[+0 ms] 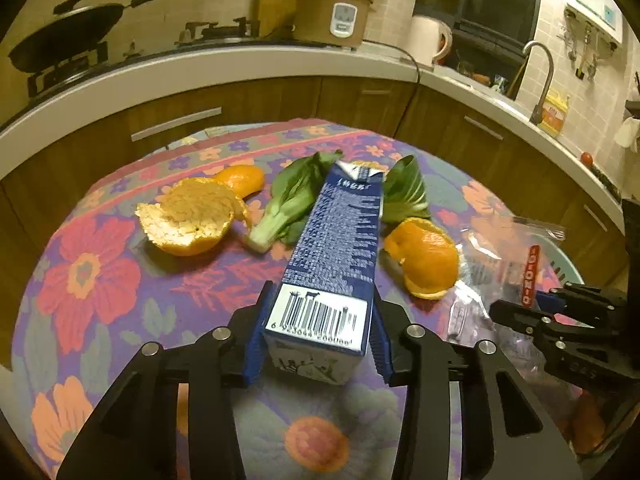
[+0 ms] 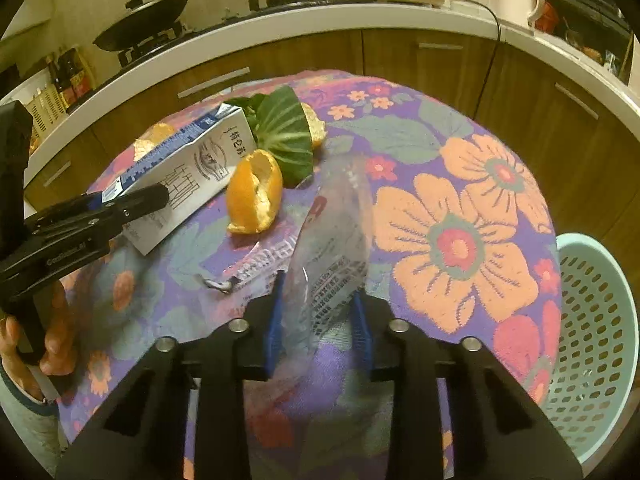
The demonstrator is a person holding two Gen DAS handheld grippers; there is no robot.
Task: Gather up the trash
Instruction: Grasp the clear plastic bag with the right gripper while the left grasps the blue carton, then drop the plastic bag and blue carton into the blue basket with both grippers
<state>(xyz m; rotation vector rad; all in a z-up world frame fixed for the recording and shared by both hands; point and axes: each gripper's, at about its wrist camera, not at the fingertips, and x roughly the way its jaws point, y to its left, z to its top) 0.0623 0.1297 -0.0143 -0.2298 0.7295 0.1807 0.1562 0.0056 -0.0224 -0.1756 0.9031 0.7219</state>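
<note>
Trash lies scattered across a round tabletop (image 2: 460,184) draped in a woven floral cloth, where 2 hand-held grippers are each taking hold of a piece. Off the tabletop's right edge stands a pale green plastic basket (image 2: 596,320) with perforated walls (the likely place for the rubbish). Largest of the litter, a blue-and-white milk carton (image 1: 336,240) lies on its side near the middle, a stiff rectangular box with a barcode on its near end; the left gripper (image 1: 320,344) has its jaws clamped on that end. Beside it to the right lies a crinkled clear plastic bag (image 2: 332,248), thin, glossy and printed, and the right gripper (image 2: 316,332) has its jaws closed on the bag's near edge. Around the carton sit limp bok choy leaves (image 1: 288,204) with a pale stalk, then 3 curled orange peels, the biggest (image 1: 192,220) showing its pithy inside. The step in hand looks like the pick-up itself; the next move would call for lifting both pieces clear and carrying them over the basket without snagging the cloth.
</note>
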